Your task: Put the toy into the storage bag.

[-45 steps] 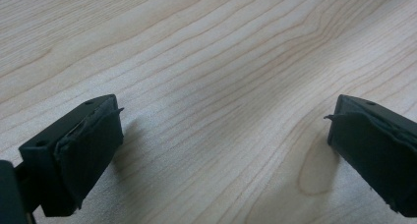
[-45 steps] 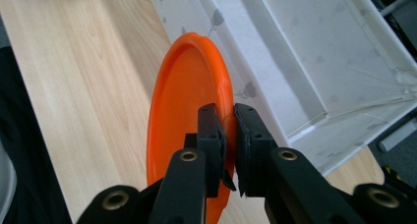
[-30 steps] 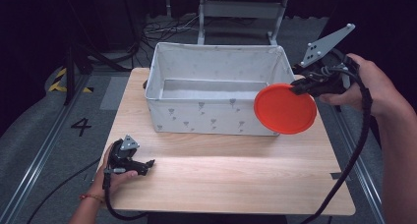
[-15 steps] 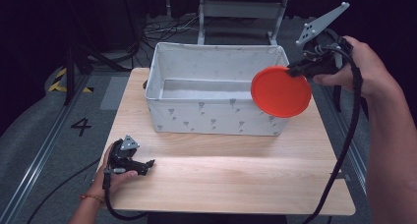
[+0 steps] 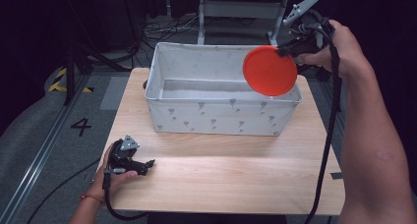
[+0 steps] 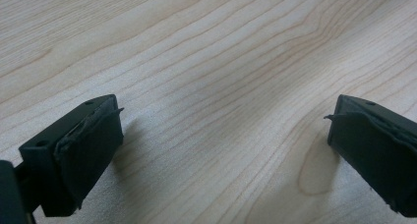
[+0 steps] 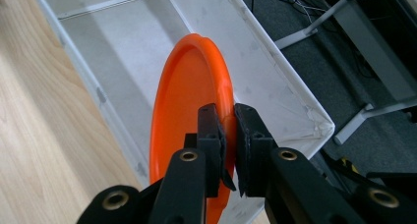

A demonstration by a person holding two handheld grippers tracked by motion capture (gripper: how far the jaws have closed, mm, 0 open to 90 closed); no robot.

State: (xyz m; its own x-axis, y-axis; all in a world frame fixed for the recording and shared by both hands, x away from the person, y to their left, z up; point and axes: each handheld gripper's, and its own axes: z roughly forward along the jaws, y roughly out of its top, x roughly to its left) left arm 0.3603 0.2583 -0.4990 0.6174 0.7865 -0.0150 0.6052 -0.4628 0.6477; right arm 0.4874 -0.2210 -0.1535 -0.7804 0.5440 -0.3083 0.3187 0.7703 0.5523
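- My left claw (image 5: 147, 164) rests on the tabletop (image 5: 236, 184), its jaws wide apart with nothing between them.
- The white fabric bin (image 5: 221, 118) stands beyond it and looks empty; I judge the plate is not yet placed inside.
- My right claw (image 5: 284, 51) is clamped on the rim of the orange plate (image 5: 269, 70), a plain round disc that hangs tilted over the bin's right end.
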